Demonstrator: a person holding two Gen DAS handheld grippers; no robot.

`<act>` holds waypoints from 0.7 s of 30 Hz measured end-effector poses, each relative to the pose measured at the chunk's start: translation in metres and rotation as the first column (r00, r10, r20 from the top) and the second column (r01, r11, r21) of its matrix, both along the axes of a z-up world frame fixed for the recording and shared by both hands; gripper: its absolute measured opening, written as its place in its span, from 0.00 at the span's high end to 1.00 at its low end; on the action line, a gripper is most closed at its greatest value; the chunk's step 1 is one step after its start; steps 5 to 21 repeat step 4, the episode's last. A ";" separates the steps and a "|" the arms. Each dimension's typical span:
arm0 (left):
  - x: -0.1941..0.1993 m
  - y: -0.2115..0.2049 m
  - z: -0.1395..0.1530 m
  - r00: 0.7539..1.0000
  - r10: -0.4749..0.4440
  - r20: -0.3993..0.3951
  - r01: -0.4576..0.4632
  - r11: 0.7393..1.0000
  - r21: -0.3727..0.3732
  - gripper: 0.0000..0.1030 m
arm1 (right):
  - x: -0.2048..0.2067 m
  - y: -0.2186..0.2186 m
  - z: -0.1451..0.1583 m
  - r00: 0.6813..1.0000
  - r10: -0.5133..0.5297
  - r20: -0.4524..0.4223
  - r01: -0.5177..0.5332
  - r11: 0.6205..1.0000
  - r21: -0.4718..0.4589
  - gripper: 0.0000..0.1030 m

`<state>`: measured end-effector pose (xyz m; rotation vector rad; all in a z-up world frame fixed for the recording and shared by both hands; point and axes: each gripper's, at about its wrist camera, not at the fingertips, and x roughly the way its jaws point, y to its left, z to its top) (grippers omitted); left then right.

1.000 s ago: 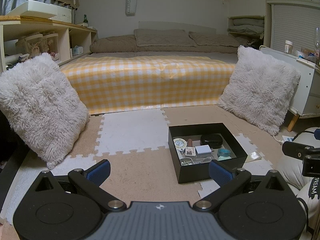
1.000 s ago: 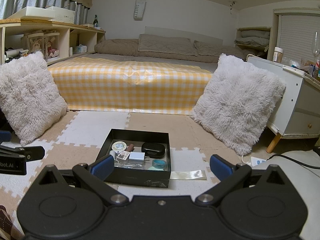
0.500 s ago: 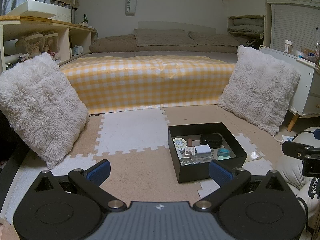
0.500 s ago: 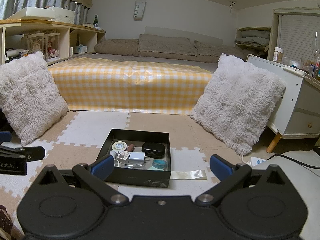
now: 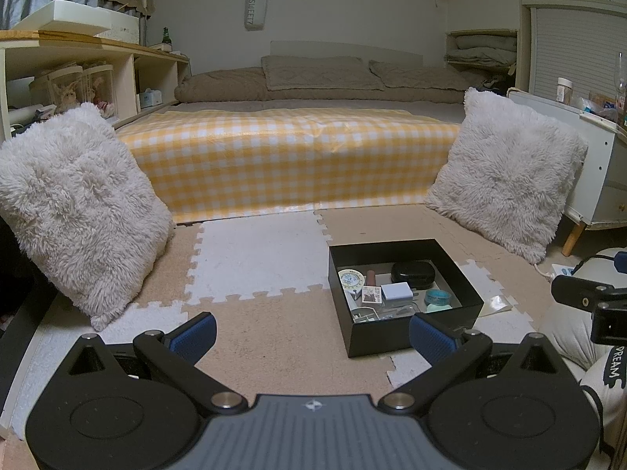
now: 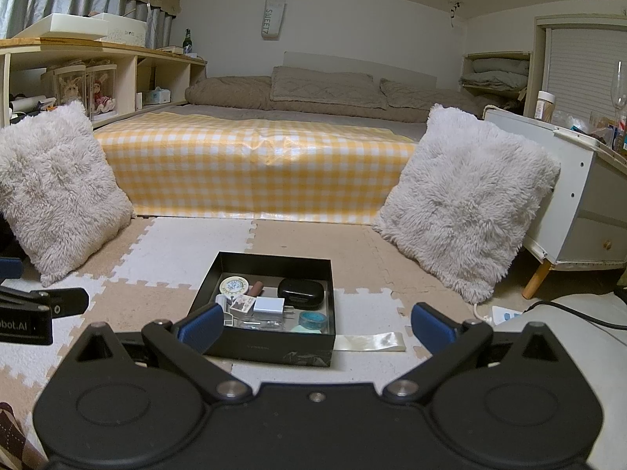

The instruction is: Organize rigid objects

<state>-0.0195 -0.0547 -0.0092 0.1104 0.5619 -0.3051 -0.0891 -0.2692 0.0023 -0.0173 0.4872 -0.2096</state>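
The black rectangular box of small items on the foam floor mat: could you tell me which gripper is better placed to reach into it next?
Probably the right gripper: the black rectangular box sits almost centred between its open jaws. For the left gripper, also open and empty, the box lies off to its right.

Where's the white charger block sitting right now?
The white charger block lies inside the black box on the foam mat, near its middle, just in front of the black earbud case and left of the teal tape roll.

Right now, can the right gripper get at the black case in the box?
Probably yes. The right gripper is open and empty, the black box has no lid, and the black case lies uncovered by its far wall.
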 end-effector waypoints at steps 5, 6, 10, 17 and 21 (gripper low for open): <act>-0.004 -0.001 -0.003 1.000 0.001 -0.001 -0.001 1.000 -0.001 0.00 | 0.000 0.000 0.000 1.000 0.000 0.000 0.000 1.000 0.000 0.00; -0.004 -0.001 -0.003 1.000 0.001 -0.001 -0.001 1.000 -0.001 0.00 | 0.000 0.000 0.000 1.000 0.000 0.000 0.000 1.000 0.000 0.00; -0.004 -0.001 -0.003 1.000 0.001 -0.001 -0.001 1.000 -0.001 0.00 | 0.000 0.000 0.000 1.000 0.000 0.000 0.000 1.000 0.000 0.00; -0.004 -0.001 -0.003 1.000 0.001 -0.001 -0.001 1.000 -0.001 0.00 | 0.000 0.000 0.000 1.000 0.000 0.000 0.000 1.000 0.000 0.00; -0.004 -0.001 -0.003 1.000 0.001 -0.001 -0.001 1.000 -0.001 0.00 | 0.000 0.000 0.000 1.000 0.000 0.000 0.000 1.000 0.000 0.00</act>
